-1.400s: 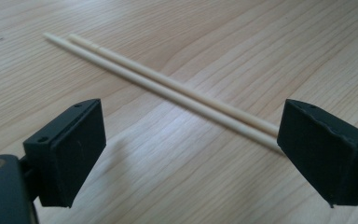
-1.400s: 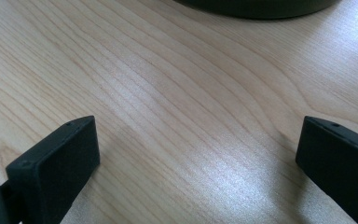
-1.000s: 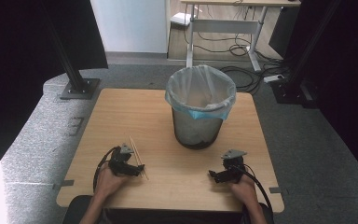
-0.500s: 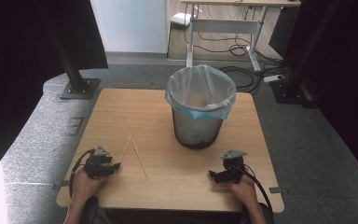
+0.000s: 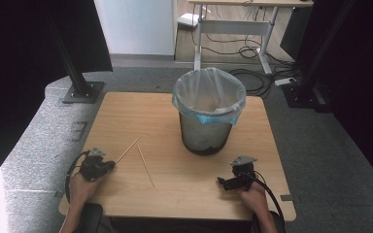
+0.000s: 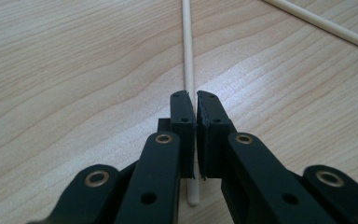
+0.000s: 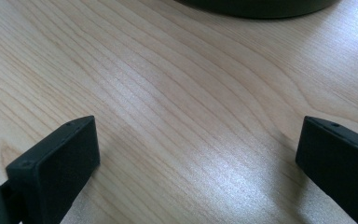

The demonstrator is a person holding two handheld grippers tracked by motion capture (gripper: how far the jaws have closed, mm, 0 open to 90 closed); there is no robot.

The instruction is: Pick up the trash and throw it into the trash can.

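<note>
— Checking high view first: where's the left claw point(image 5: 110, 165) against the sticks?

— At the near-left of the table point(image 5: 126, 107), tips right on the near end of the left stick point(image 5: 127, 150). That stick's long axis runs from the claw diagonally away and to the right, roughly toward the bin point(image 5: 206, 136). The second stick point(image 5: 145, 166) lies just beside it, far ends close, near ends fanned apart.

— Right claw point(image 5: 222, 182)?

— Near-right of the table, in front of the bin, well apart from both sticks. Left hand is clearly the nearer one.

— Left gripper view, grip state?

— Left claw point(image 6: 196, 100) pressed together; jaws have just been closing, with the left stick point(image 6: 187, 46) between them. It looks pinched close to its near end, and a short stub pokes out behind the pads. The shaft runs straight ahead along the jaw line, flat on the table point(image 6: 51, 70). Second stick point(image 6: 321, 25) crosses the top right corner, untouched.

— Right gripper view?

— Right claw point(image 7: 196, 135) spread wide, nothing between the jaws, bare wood below, dark bin base point(image 7: 261, 4) at the top edge.

— So what does the next move turn on?

— My guess: lifting by one end, so the long free end will swing; the bin sits ahead and to the right along the stick's own axis.
</note>
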